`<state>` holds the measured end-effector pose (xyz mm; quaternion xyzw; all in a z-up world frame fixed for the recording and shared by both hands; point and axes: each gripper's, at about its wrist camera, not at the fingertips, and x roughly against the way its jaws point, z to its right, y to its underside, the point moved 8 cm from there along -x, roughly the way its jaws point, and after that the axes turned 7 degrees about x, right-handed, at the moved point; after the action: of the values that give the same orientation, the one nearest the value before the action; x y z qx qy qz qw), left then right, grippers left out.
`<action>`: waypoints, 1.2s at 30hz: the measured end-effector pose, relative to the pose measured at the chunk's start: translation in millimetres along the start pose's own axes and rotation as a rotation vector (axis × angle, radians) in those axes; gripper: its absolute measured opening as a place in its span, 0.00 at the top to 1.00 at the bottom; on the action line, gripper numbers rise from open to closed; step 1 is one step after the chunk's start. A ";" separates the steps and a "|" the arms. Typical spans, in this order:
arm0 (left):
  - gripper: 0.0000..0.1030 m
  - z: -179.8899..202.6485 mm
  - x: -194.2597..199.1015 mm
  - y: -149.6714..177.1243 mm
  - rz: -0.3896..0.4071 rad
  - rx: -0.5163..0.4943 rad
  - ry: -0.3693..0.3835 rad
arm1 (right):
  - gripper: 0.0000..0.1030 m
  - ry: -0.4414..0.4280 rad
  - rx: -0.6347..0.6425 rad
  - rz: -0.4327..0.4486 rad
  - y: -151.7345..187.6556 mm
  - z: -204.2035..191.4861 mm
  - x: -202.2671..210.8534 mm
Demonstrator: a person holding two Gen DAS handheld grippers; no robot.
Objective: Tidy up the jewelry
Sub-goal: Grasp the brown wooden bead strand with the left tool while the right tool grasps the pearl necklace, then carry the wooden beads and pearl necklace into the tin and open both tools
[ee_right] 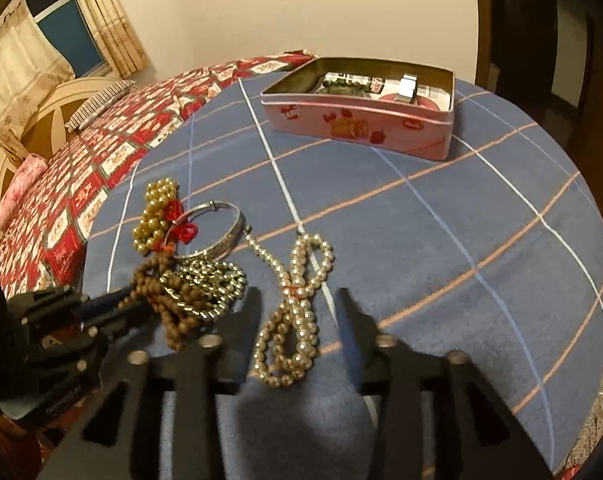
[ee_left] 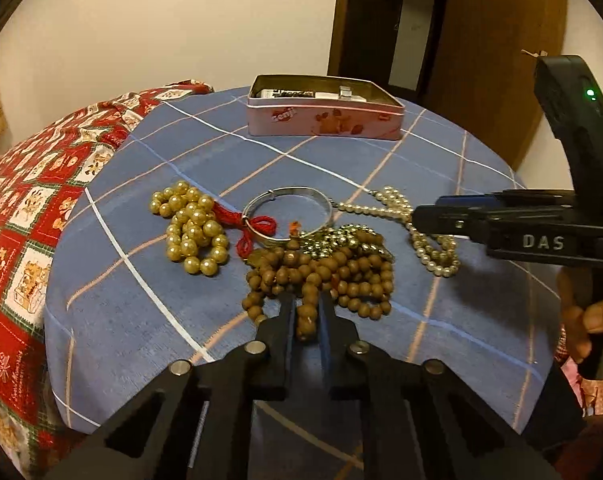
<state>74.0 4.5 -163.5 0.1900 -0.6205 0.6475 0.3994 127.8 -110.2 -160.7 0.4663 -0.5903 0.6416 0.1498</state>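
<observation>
Jewelry: brown wooden bead string (ee_left: 321, 276) lies tangled with silver bangle (ee_left: 289, 216) and brass chain (ee_left: 333, 240).
Left tool (ee_left: 306, 312): clamped narrow on brown beads.
Right tool (ee_right: 297, 308): jaws apart, straddling pearl necklace (ee_right: 293, 304), not gripping.
Risk: lifting could drag tangled neighbours.

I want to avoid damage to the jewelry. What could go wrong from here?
The left tongs are shut on the brown bead string, which lies tangled with the silver bangle and the metallic beads; lifting may drag them along. The pearl necklace lies between the open right tongs, near the table edge, and might slide off.
</observation>
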 end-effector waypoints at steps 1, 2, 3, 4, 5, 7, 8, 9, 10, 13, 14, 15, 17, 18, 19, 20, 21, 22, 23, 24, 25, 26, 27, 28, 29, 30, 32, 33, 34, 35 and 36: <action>0.91 1.2 1.5 -0.4 0.002 0.002 0.010 | 0.55 0.004 0.013 0.003 -0.6 -2.1 -0.3; 0.91 2.2 2.6 -1.2 0.005 0.001 0.014 | 0.55 0.010 0.027 0.002 -1.1 -4.0 -1.3; 0.91 2.3 3.6 -2.2 0.007 0.003 0.014 | 0.55 0.018 0.036 0.002 -1.3 -4.6 -2.2; 0.91 2.6 5.7 -3.6 0.012 0.009 0.021 | 0.56 0.029 0.046 -0.004 -1.4 -5.5 -4.7; 0.92 3.3 9.3 -6.1 0.022 0.019 0.039 | 0.57 0.033 0.049 -0.012 -1.2 -6.0 -7.3; 0.94 4.6 17.5 -13.3 0.050 0.023 0.060 | 0.57 0.025 0.056 -0.029 -0.5 -8.0 -12.7; 0.94 5.0 22.1 -17.4 0.066 0.018 0.059 | 0.58 0.028 0.067 -0.040 0.6 -9.4 -15.8; 0.94 4.9 26.2 -21.2 0.079 0.014 0.057 | 0.61 0.040 0.083 -0.031 -0.3 -10.5 -15.8; 0.94 4.0 28.4 -24.2 0.089 0.013 0.053 | 0.73 0.047 0.103 -0.032 -0.2 -12.6 -16.9; 0.94 -0.2 36.1 -30.6 0.110 0.022 0.049 | 0.84 0.055 0.113 -0.033 -0.2 -11.2 -17.3; 0.94 -1.4 38.8 -32.4 0.117 0.030 0.055 | 0.84 0.048 0.102 -0.034 -0.1 -9.5 -16.3; 0.94 -2.4 41.4 -34.2 0.126 0.036 0.059 | 0.84 0.046 0.095 -0.032 -0.3 -7.7 -14.6; 0.94 -3.2 48.2 -39.6 0.151 0.040 0.061 | 0.84 0.044 0.086 -0.009 -2.5 -5.1 -8.2; 0.94 -3.6 51.5 -42.2 0.161 0.041 0.061 | 0.84 0.040 0.077 0.002 -4.0 -3.9 -4.8; 0.94 -4.0 55.2 -45.6 0.175 0.044 0.063 | 0.84 0.032 0.066 0.015 -6.0 -3.0 -1.0; 0.94 -4.1 59.2 -49.1 0.188 0.050 0.070 | 0.84 0.023 0.055 0.029 -8.6 -2.2 3.3; 0.94 -3.6 62.9 -51.4 0.200 0.056 0.077 | 0.84 0.020 0.046 0.045 -11.6 -1.5 8.1; 0.94 -3.6 66.4 -54.9 0.212 0.060 0.081 | 0.84 0.019 0.042 0.061 -14.9 -1.4 12.5; 0.94 -4.1 69.0 -58.2 0.224 0.063 0.081 | 0.84 0.019 0.037 0.077 -18.4 -1.5 16.8; 0.94 -4.4 71.3 -61.3 0.235 0.066 0.079 | 0.84 0.017 0.032 0.089 -21.0 -1.6 19.6; 0.94 -4.8 73.5 -65.0 0.248 0.070 0.077 | 0.84 0.013 0.024 0.104 -24.3 -1.2 24.0; 0.94 -5.5 75.7 -69.0 0.262 0.075 0.075 | 0.84 0.006 0.014 0.120 -27.7 -0.6 28.9; 0.94 -5.6 77.4 -72.6 0.273 0.080 0.077 | 0.84 0.001 0.007 0.133 -30.4 -0.3 32.8; 0.94 -5.2 79.0 -76.9 0.285 0.084 0.080 | 0.84 -0.002 0.002 0.146 -33.3 0.1 36.7; 0.94 -4.1 80.0 -81.1 0.295 0.085 0.085 | 0.84 -0.001 -0.002 0.160 -36.5 0.6 40.7; 0.94 -1.8 80.3 -84.7 0.301 0.082 0.088 | 0.84 0.001 -0.004 0.171 -39.2 1.2 43.4; 0.94 3.6 78.9 -92.6 0.311 0.070 0.091 | 0.84 0.004 -0.012 0.191 -44.7 2.7 48.1; 0.94 5.7 77.6 -96.1 0.315 0.068 0.093 | 0.84 0.007 -0.015 0.198 -47.0 3.8 49.8; 0.94 8.0 75.9 -100.6 0.318 0.068 0.100 | 0.84 0.011 -0.018 0.204 -49.6 5.5 50.9; 0.94 9.9 74.7 -104.7 0.323 0.070 0.103 | 0.84 0.017 -0.022 0.211 -52.9 7.6 52.3; 0.94 11.5 73.2 -110.2 0.329 0.074 0.107 | 0.84 0.019 -0.025 0.216 -55.2 9.8 53.7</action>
<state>109.6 4.3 -35.5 0.0656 -0.5969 0.7356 0.3135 144.9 -123.9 -86.2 0.3921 -0.6437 0.6508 0.0911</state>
